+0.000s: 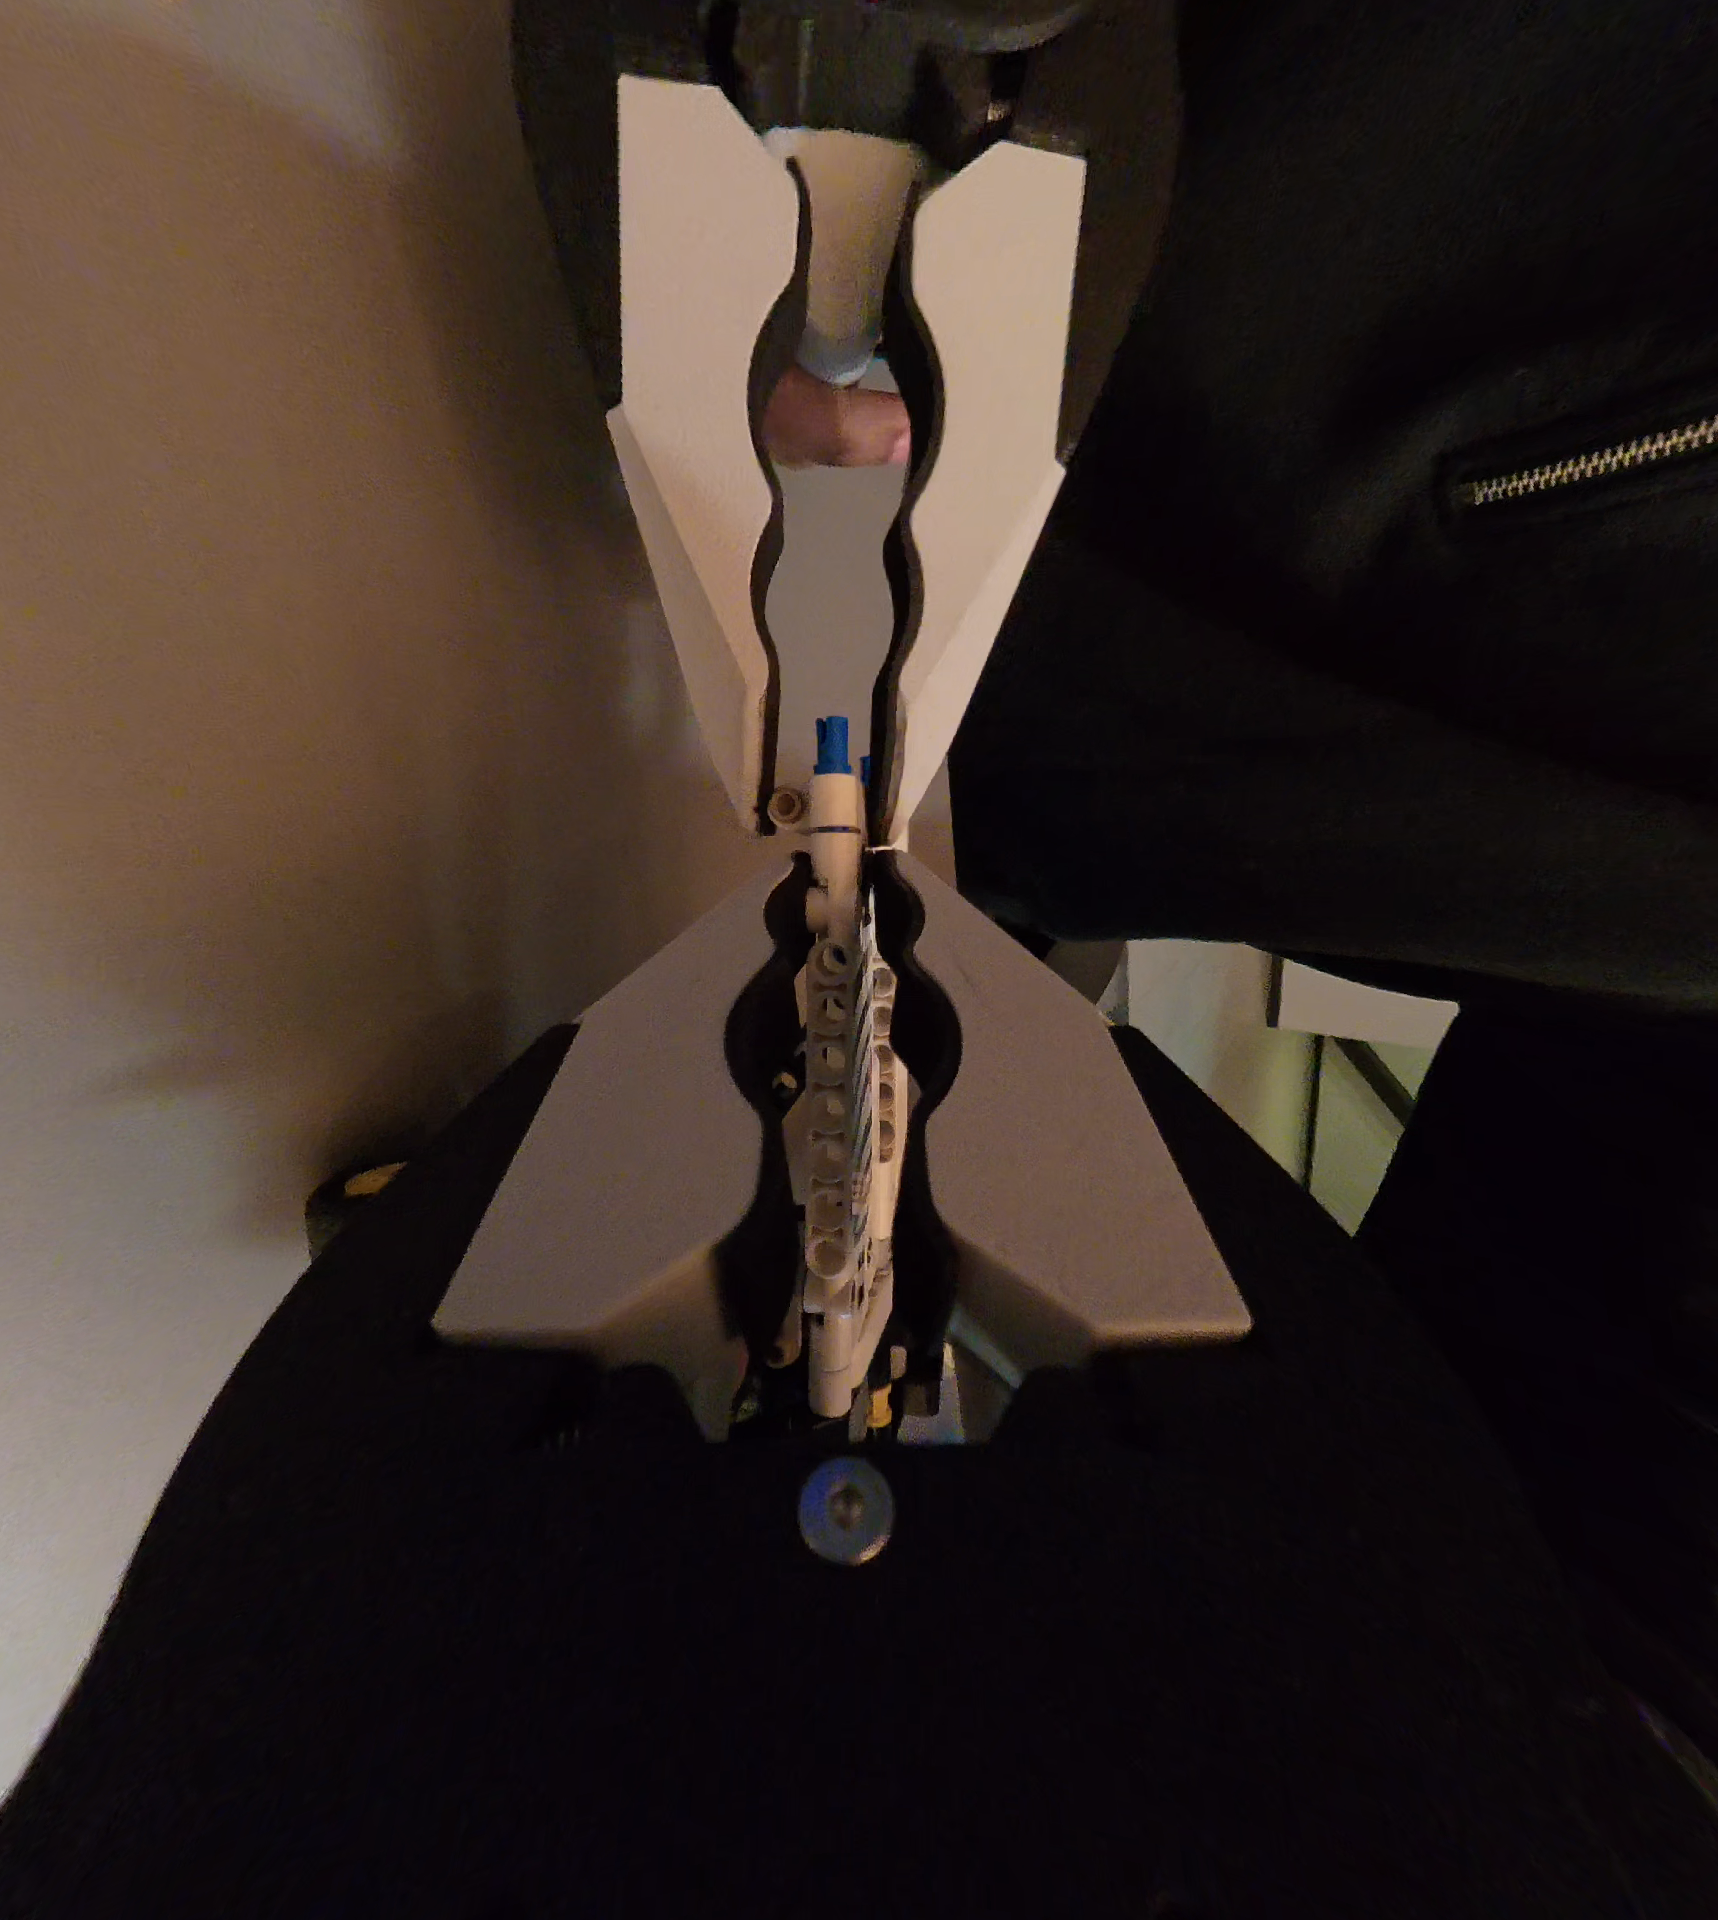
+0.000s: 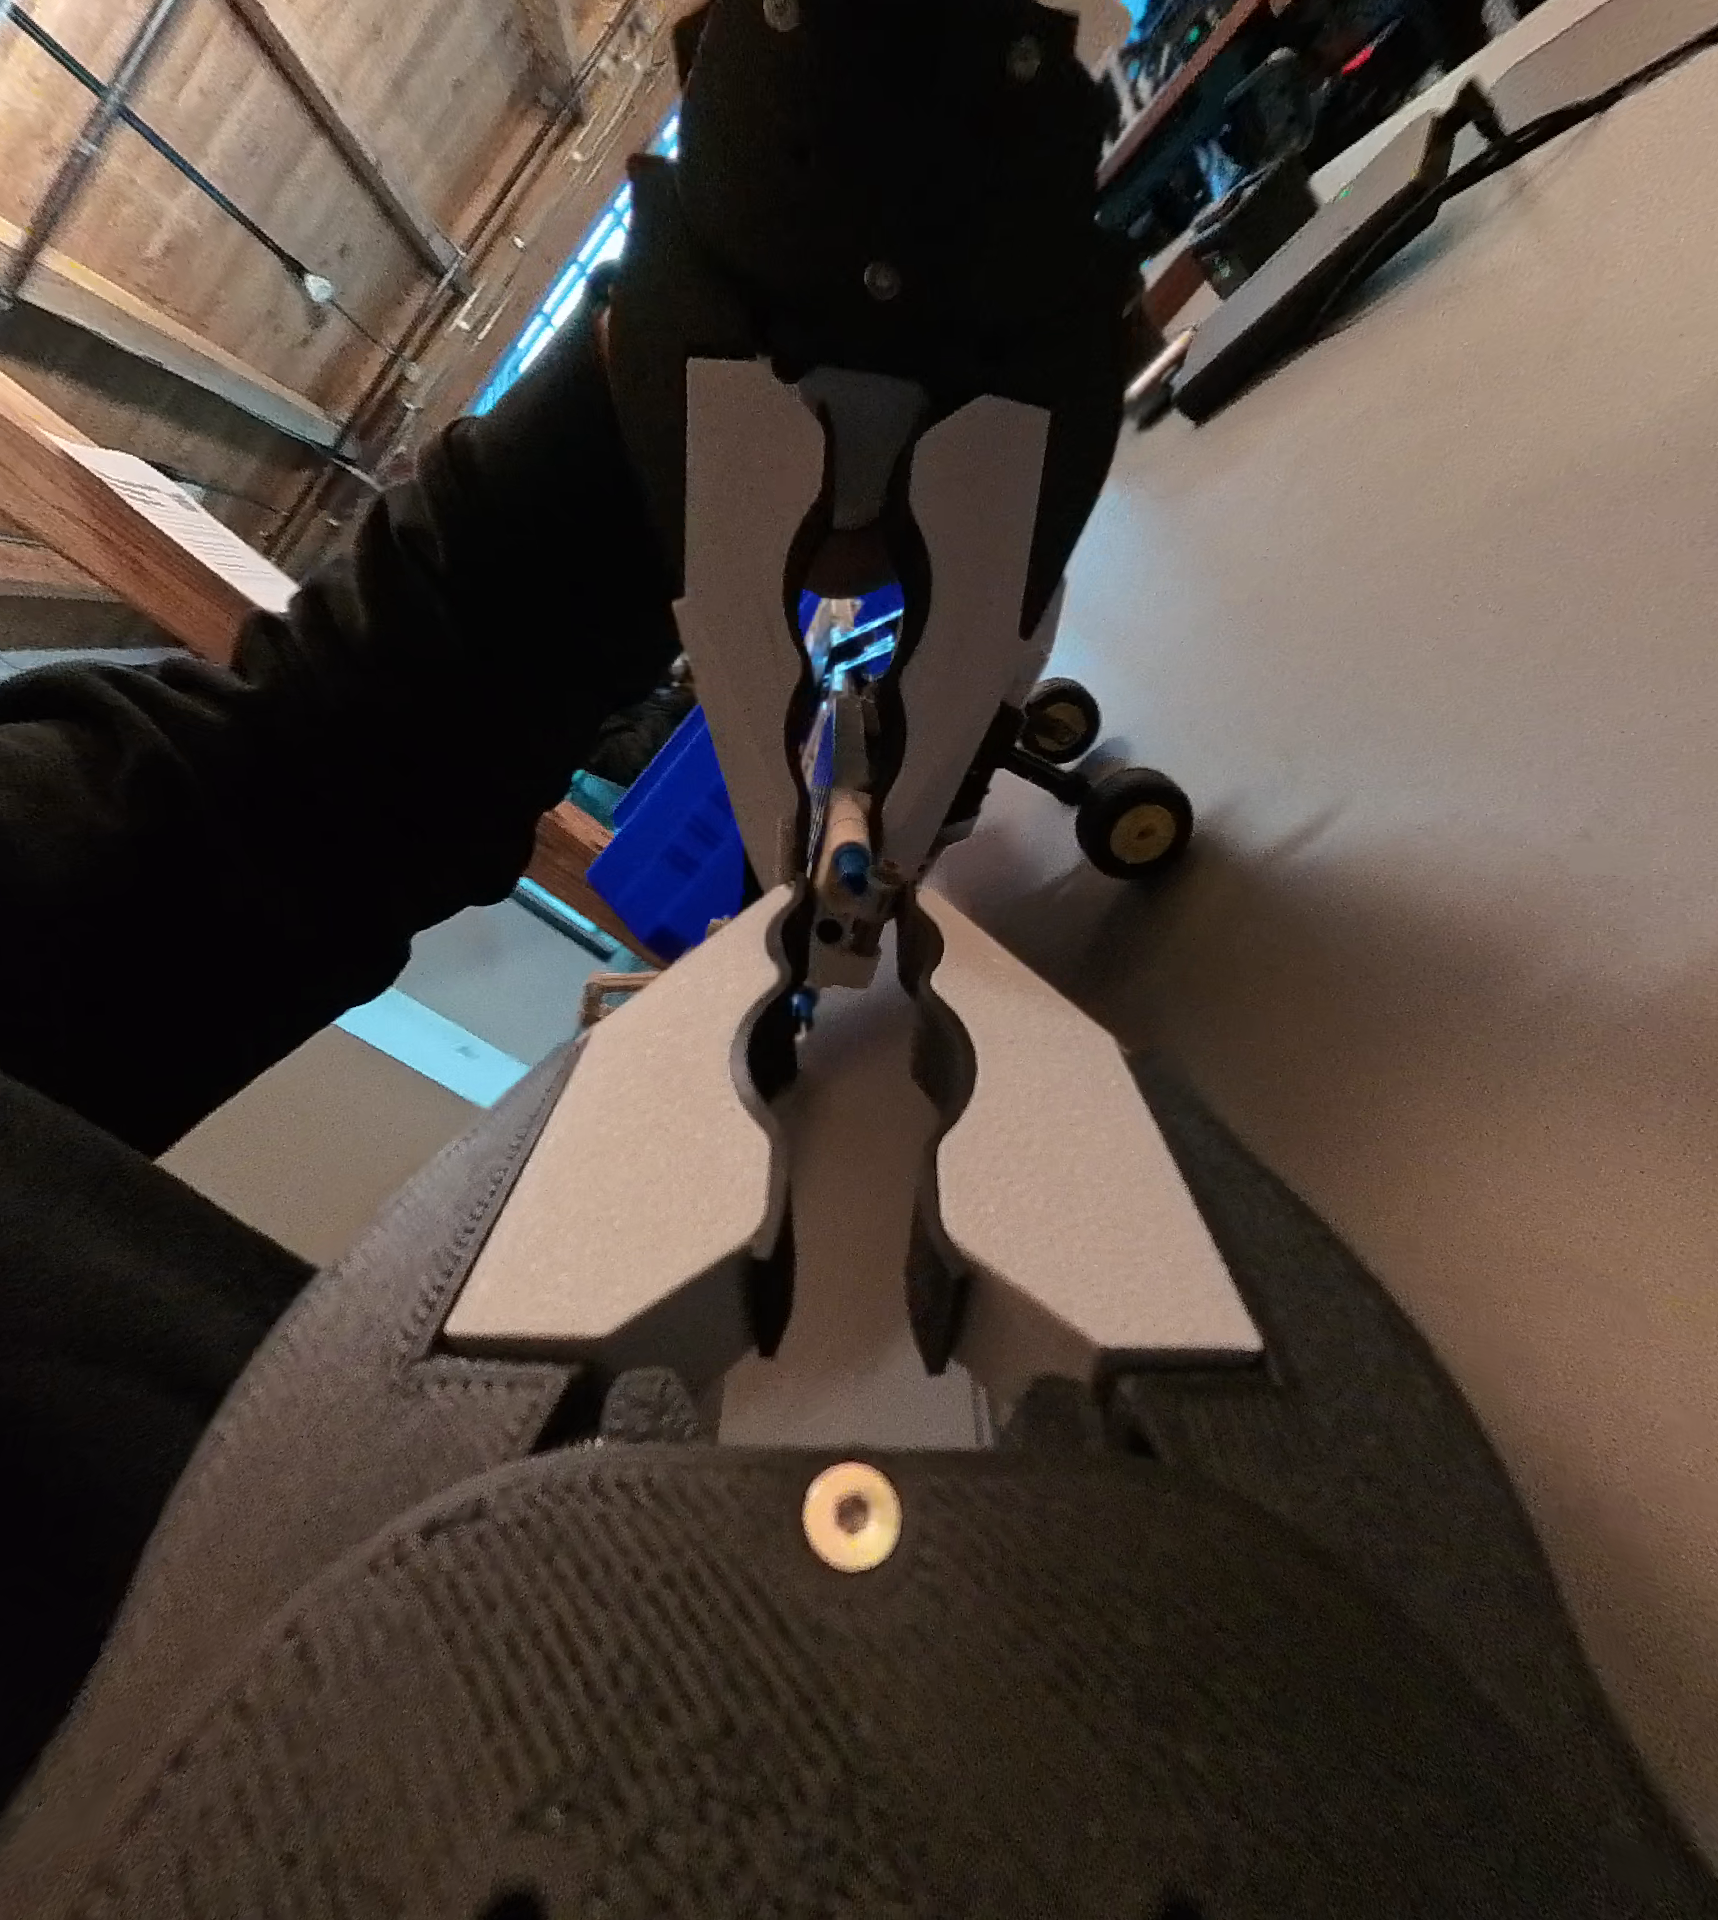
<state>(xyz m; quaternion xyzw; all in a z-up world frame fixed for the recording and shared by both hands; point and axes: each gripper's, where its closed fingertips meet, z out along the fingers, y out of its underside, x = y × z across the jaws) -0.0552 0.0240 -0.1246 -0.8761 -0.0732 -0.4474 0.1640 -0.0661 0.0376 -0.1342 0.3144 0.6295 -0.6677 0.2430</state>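
Left tongs (image 1: 827,847) clamped along white perforated toy-brick assembly (image 1: 850,1122), blue pin (image 1: 827,740) jutting from its tip. Right tongs (image 2: 850,914) meet them nose to nose, closed on same assembly's white end piece (image 2: 839,951). Assembly's black, yellow-hubbed wheels (image 2: 1141,821) hang just above grey tabletop (image 2: 1457,727). Black sleeve (image 2: 315,675) alongside.

White holed-beam toy assembly (image 1: 839,1122), blue pins at end, black yellow-hubbed wheels (image 2: 1141,826), clamped lengthwise off table.

A blue bin (image 2: 663,821) sits beyond the grey tabletop (image 2: 1457,727), under wooden beams (image 2: 55,488).
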